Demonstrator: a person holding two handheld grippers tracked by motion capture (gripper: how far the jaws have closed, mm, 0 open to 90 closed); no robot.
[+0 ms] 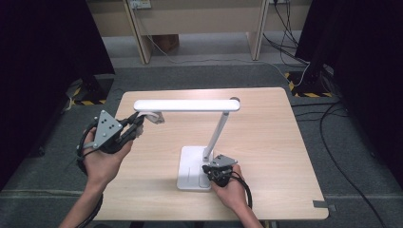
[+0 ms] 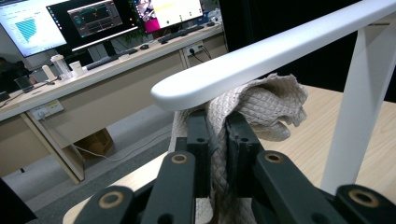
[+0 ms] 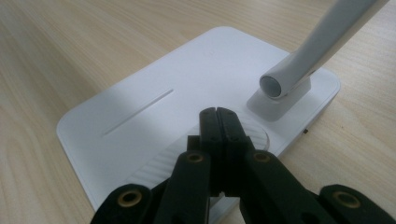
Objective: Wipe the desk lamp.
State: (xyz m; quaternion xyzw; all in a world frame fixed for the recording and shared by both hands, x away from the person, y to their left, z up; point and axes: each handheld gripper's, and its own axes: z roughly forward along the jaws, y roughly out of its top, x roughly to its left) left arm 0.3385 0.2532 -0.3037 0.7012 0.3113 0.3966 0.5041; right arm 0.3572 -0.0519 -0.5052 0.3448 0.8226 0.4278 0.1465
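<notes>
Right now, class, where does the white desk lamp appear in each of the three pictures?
High view: the lamp stands mid-table, base near the right gripper.
Left gripper view: its head bar crosses the top, above the cloth clamped in the left gripper.
Right gripper view: its base lies centre, under the shut jaws.
Shared landmark: the slanted lamp stem.

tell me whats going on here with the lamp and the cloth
A person at a wooden table works on a white desk lamp with a tool in each hand. The left tool is shut on a cream cloth, held against the underside of the lamp head near its free end, apparently wiping it. The right tool, jaws shut with nothing between them, rests its tips on the lamp base, seemingly steadying it.
</notes>
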